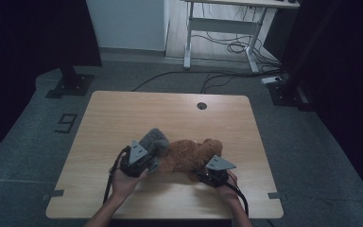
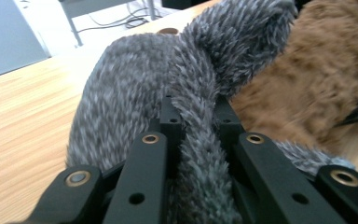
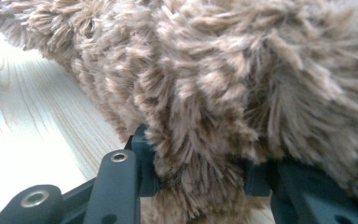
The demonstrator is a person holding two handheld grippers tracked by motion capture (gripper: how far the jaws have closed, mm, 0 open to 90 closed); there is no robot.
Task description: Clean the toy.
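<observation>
High view: your left gripper [image 1: 147,152] pinches a fold of the grey plush [image 1: 155,140], which lies mid-table touching the brown plush [image 1: 189,155]. Your right gripper [image 1: 207,171], jaws part closed, clamps brown fur at that toy's near side.

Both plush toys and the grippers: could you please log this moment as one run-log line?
left gripper: shut on grey plush toy | right gripper: shut on brown plush toy | toys: touching, on wooden table
</observation>
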